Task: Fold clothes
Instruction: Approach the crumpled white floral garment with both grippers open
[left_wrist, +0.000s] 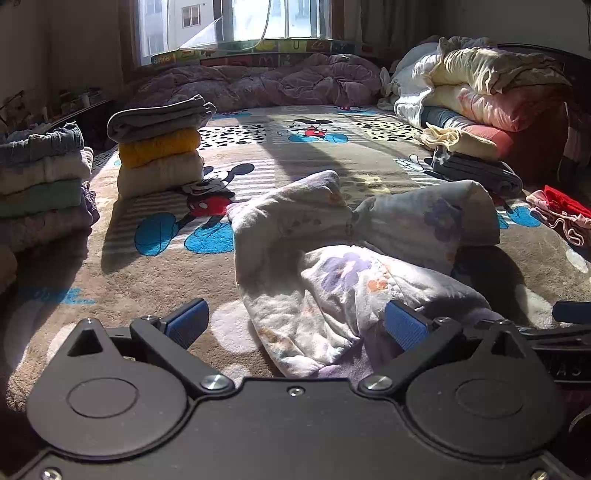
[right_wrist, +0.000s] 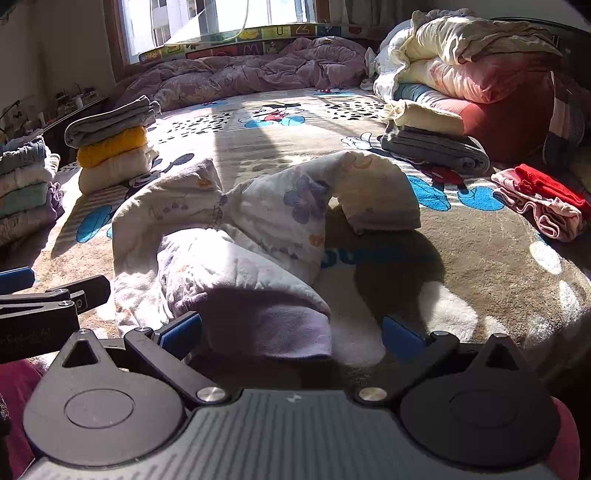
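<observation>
Garment (left_wrist: 354, 251) lay crumpled mid-bed, near edge, unfolded. Two stacks (left_wrist: 160, 147) done at left edge; more pieces (right_wrist: 539, 203) waited right. My left tongs (left_wrist: 295, 321) and right tongs (right_wrist: 291, 332) gaped, empty.

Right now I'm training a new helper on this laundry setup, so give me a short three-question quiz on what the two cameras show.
1. True or false: the left claw is clamped shut on the floral garment.
2. Multiple choice: in the nearer folded stack, which colour sits in the middle? A) red B) yellow C) blue
3. Fill in: the red item lies on top of a ____ garment.

Key
1. False: both blue pads stand wide apart, with the cloth only lying between them. The right claw is open too.
2. B, between a grey piece on top and a cream one below.
3. Pink.
</observation>
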